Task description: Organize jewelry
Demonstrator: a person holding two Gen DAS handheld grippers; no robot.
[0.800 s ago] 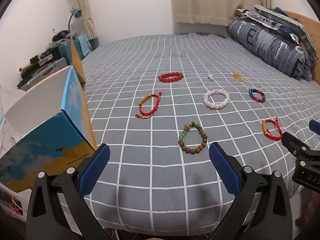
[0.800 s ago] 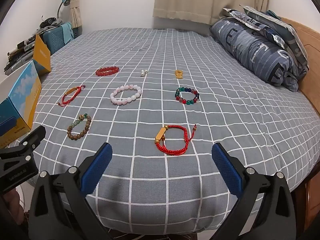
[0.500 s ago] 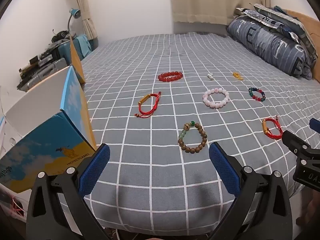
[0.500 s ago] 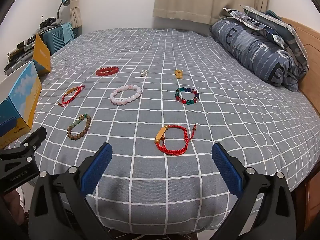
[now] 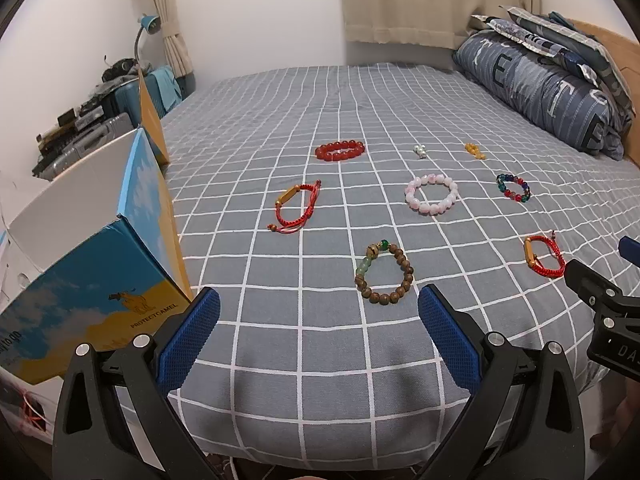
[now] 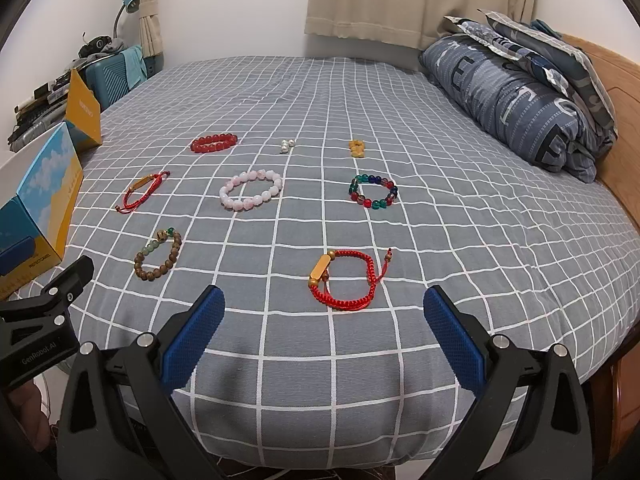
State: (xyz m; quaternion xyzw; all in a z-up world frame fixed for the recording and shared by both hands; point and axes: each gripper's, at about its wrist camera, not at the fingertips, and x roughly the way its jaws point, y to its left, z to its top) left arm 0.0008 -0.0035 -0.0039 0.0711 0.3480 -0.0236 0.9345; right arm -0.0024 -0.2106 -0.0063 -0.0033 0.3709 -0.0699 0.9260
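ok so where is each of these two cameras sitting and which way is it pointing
Left wrist: rides the left gripper at the bed's near edge, left side, looking up the bed toward the curtain; its open blue fingers show below, the blue box close by, the right gripper's tip at right.
Right wrist: rides the right gripper further right, same heading; its open fingers frame the red cord bracelet, the left gripper at left.
Shared: the grid bedspread, every bracelet, including the wooden bead bracelet, and the pillows.
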